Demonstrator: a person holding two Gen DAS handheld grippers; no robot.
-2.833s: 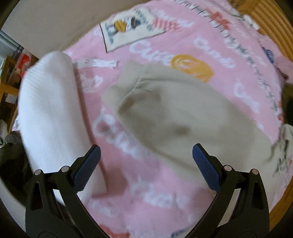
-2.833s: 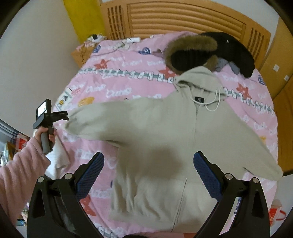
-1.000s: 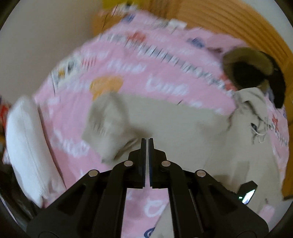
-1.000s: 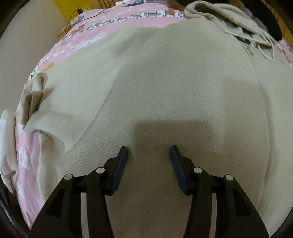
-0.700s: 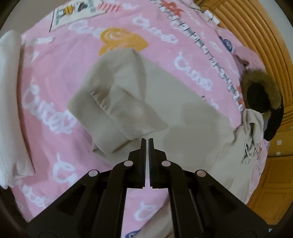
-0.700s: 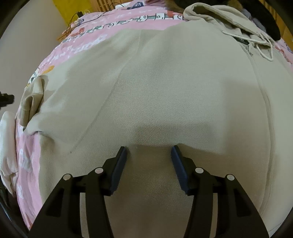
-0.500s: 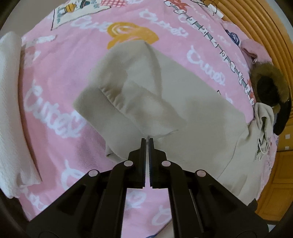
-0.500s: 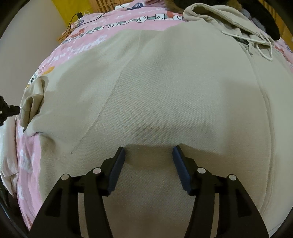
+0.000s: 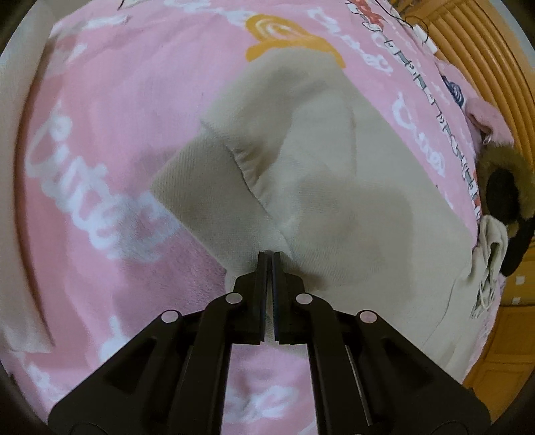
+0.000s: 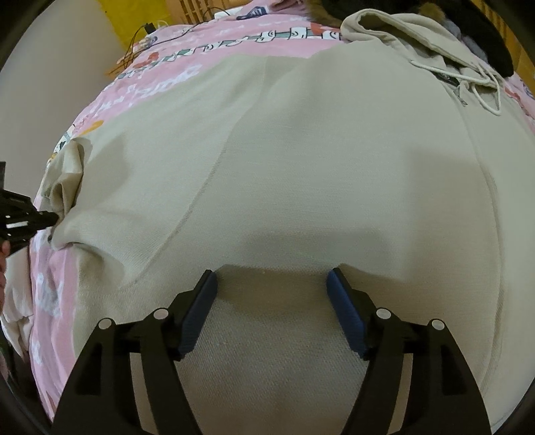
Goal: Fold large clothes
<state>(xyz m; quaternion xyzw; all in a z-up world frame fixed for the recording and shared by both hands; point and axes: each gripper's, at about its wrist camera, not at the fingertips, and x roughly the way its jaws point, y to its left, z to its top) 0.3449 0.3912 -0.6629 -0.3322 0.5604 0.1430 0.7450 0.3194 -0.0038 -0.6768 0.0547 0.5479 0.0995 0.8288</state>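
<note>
A beige zip hoodie (image 10: 317, 167) lies face up on a pink bedspread (image 9: 117, 134). Its sleeve (image 9: 284, 174) is folded back on itself at the cuff. My left gripper (image 9: 267, 257) is shut on the sleeve's edge; it also shows at the left edge of the right wrist view (image 10: 40, 217). My right gripper (image 10: 271, 287) is open and empty, its blue pads (image 10: 200, 311) pressed down on the hoodie's chest. The hood and drawstrings (image 10: 468, 73) lie at the far end.
A black jacket with a fur-trimmed hood (image 9: 501, 187) lies near the wooden headboard (image 9: 485, 50). A white folded garment (image 10: 13, 311) lies at the bed's left edge. Cables and a charger (image 10: 147, 30) sit at the far corner.
The left gripper has moved lower and closer to the bed with the sleeve in it. The right gripper has stayed on the chest, its jaws a little wider apart.
</note>
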